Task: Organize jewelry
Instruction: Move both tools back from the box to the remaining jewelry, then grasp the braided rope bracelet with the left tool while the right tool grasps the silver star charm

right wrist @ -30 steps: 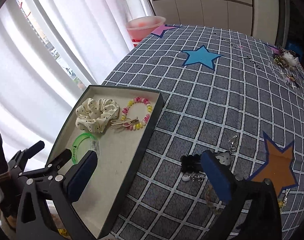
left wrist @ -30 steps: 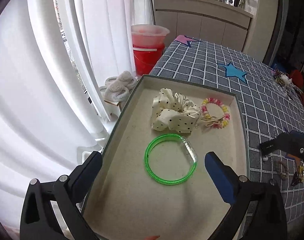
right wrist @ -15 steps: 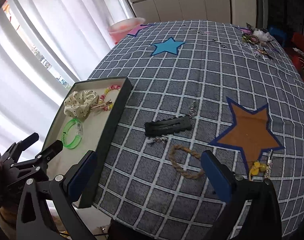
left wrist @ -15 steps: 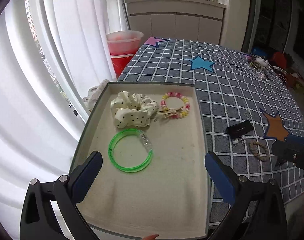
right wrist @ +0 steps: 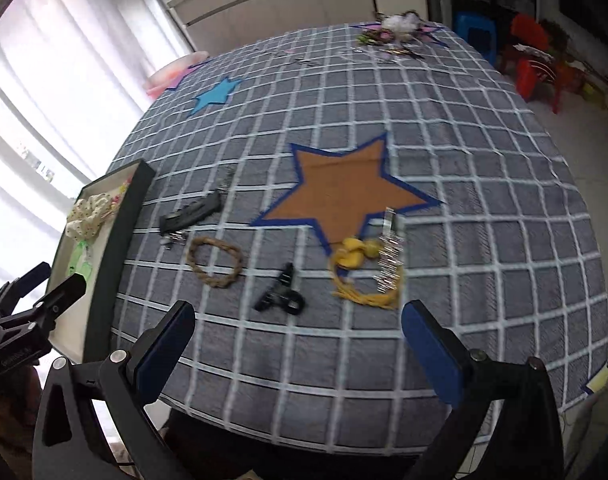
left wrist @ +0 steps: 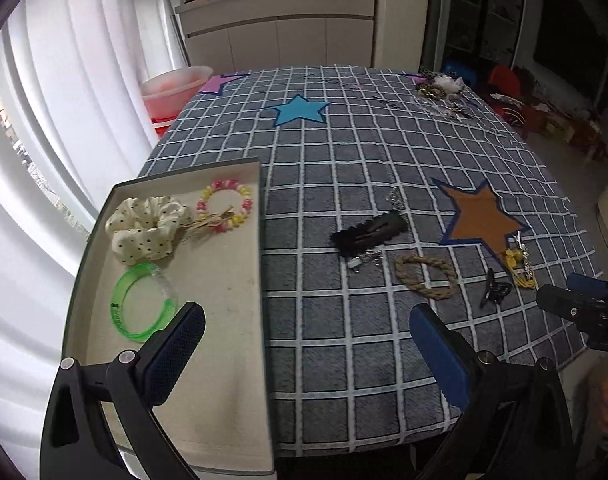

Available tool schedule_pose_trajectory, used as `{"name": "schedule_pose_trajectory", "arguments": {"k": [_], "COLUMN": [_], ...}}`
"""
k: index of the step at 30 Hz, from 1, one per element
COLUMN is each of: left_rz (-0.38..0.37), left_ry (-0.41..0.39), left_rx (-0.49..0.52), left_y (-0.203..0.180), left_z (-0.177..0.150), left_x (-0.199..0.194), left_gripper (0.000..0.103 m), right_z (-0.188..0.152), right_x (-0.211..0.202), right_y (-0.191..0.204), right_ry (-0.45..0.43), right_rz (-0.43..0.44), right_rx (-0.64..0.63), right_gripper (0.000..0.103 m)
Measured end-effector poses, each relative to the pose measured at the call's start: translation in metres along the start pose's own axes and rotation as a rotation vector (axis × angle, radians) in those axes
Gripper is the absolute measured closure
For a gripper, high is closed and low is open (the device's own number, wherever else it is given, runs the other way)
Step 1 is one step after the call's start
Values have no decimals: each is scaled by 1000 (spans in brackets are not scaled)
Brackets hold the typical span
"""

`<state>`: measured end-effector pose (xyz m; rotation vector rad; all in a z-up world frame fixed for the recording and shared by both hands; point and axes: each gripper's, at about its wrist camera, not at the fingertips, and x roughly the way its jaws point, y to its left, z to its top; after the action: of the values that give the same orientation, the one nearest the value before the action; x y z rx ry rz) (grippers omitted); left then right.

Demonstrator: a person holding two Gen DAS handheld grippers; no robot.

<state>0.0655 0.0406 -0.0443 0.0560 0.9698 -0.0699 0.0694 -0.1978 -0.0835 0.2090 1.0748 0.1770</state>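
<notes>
We have the green bangle (left wrist: 144, 304) lying flat in the tray (left wrist: 240, 364), near corner, just on the near side of the polka-dot scrunchie (left wrist: 146, 228), with the bead bracelet (left wrist: 225, 210) beyond it at the tray's far end. That is three pieces in the tray, and a second ago our left view was filled by that tray alone; now both views have swung away from it and out across the checked cloth (left wrist: 324, 344). We read that as the bangle's turn being done and the next piece being sought.

What is left lies outside the tray, on the cloth. Closest to the tray's long wall sits the black hair clip (left wrist: 370, 232), then the braided rope bracelet (left wrist: 424, 276), then the small black claw clip (right wrist: 282, 294), and farthest from the tray the yellow tassel piece (right wrist: 364, 274) at the tip of the orange star (right wrist: 344, 186).

Our left gripper (left wrist: 306, 334) is spread wide and carries nothing, one finger over the tray's near end, the other over bare cloth. Our right gripper (right wrist: 298, 334) is equally wide and unloaded, and the claw clip and the tassel piece both lie ahead of its gap, apart from either finger. We would guess one of those two goes next.
</notes>
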Motion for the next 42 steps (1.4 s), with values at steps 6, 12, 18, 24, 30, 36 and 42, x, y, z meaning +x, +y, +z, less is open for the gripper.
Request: {"name": "schedule_pose_trajectory", "arguments": {"k": [6,12,18,24,30,36,42], "left_rz": [-35,-25,4,18,30,25,27], "left_ry": [54,112,137,146,154,182,170], "left_rx": [7,-41,-122,-165,-192,-200,-136], "left_y": [-33,-50,-54,-57,-57,-63,-80], "left_z": [0,-2,1,3,8,9,11], "left_x": [18,44,62,73,82,93,93], "left_gripper": [0,0,0,0,0,14,28], "right_z": [-15,-21,-10,15,35,44,45], "right_x": [-3,-3,0,16,39,49,56], "right_y": [-36,-60,-74,-73,-69,-59,-39], "right_ry": [6,4,-21,-36,-11,-1,0], "right_rz": [-40,-56,-68,-47,-31,-71,-187], "right_rx": [59,104,145,163,172,133,22], "right_gripper": [0,0,0,2,15,26,50]}}
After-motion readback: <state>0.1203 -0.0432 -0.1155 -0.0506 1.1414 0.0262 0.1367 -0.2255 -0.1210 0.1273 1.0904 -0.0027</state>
